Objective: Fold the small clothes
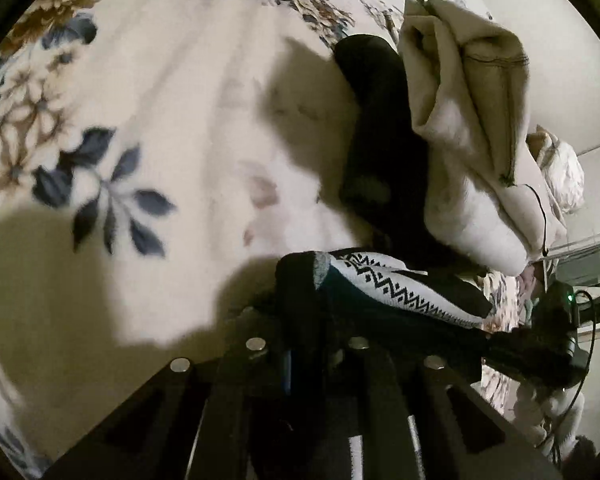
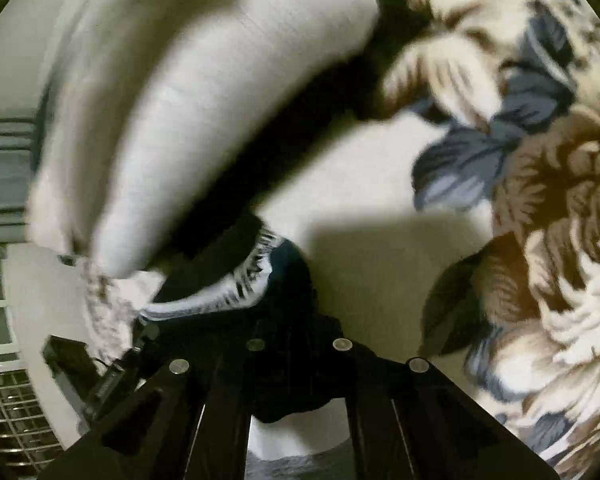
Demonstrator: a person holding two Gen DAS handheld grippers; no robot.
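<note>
1. Left gripper is clamped on one end of a patterned sock, black toe cap with a grey patch, then a white band with black zigzag; the jaws are nearly together with the fabric pinched between them.
2. Left of that gripper in the left wrist view: floral blanket, cream with blue leaves and brown flowers, with a big dark shadow lower left.
3. The sock runs rightwards from the left gripper, off the blanket, stretched toward a second black device at the right edge.
4. Above the sock, centre-right: a black garment lying on the blanket, partly under a pile of cream fleece clothing that has a dark stitched hem.
5. Far right edge: a pale wall and a window frame, blurry.
6. Right wrist view, left side: a metal grille low in the corner, then the other gripper's black body.
7. Cream clothing fills the upper left there, badly motion-blurred.
8. Right gripper is clenched on dark fabric at the other end of the same sock, whose white zigzag band shows just left of the fingers; a fold of black cloth hangs down between the finger rails.
9. Right of it: the blanket with a large brown flower and blue leaves.
</note>
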